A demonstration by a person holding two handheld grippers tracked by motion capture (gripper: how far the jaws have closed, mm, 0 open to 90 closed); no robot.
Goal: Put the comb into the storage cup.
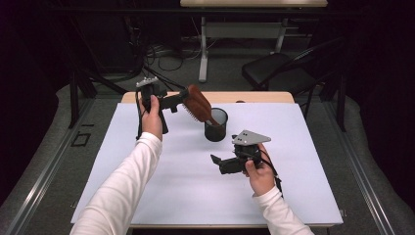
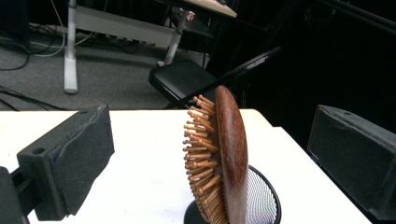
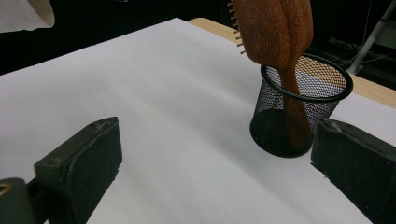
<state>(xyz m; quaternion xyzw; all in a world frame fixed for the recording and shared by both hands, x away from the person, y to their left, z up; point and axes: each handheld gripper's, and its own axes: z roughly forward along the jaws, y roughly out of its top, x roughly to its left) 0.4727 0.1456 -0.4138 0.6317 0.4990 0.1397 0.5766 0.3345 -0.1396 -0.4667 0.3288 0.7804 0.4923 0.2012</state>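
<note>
Hairbrush (image 1: 197, 104) stands handle-down in the black mesh cup (image 1: 216, 125) toward the far middle of the white worktop (image 1: 176, 186), its head leaning out over the rim toward the left gripper (image 1: 180, 99). That gripper's jaws are spread wide on either side of the brush head, touching nothing, so the placing looks done or the lifting not yet begun; I cannot tell which. Closing would take the head; otherwise the hand need only draw back without knocking the brush. The right gripper (image 1: 219, 161) hovers low, nearer the person, its jaws wide apart too and empty. The left gripper view shows the bristles edge-on; the right gripper view shows the handle reaching the cup's floor.
</note>
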